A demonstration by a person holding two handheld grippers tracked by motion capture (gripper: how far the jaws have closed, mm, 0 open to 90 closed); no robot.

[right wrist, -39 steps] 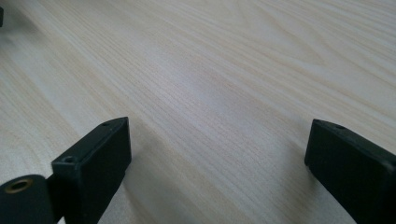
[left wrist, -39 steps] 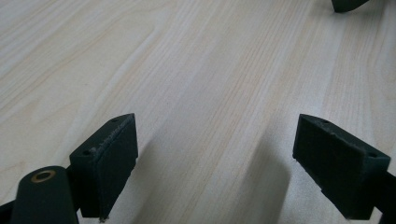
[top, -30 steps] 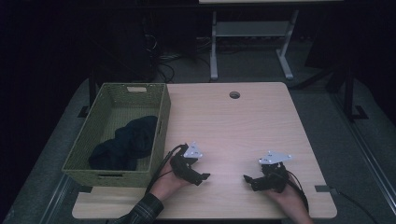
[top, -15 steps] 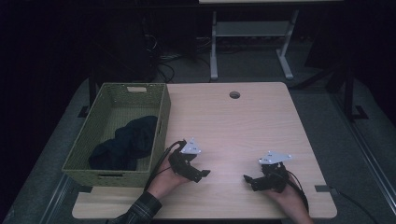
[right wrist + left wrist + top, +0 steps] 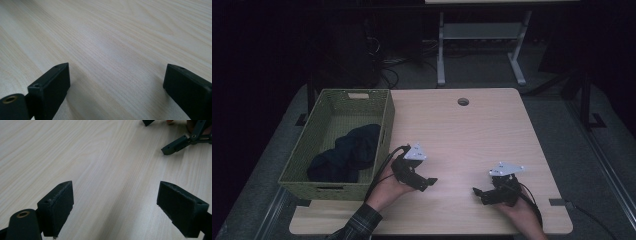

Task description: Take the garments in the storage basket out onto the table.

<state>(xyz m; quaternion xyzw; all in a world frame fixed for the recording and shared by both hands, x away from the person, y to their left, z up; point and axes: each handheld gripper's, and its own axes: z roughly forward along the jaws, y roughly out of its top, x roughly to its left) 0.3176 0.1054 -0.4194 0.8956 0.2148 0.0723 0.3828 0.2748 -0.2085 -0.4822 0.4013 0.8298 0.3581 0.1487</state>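
Note:
A green woven basket stands at the table's left side with a dark cloth bunched inside it. My left gripper rests low over the light wooden table, just right of the basket's near corner, open with nothing between its jaws. My right gripper sits near the front right of the table, open too, its jaws wide over bare wood. In the left gripper view the right gripper's fingertips point in from the upper right.
A round cable hole lies near the table's far edge. Behind the table a white metal stand and cables sit on the dark floor. Cables trail from both grippers toward the front edge.
My left gripper has shifted slightly up and away from the front edge. The right gripper has stayed in place.

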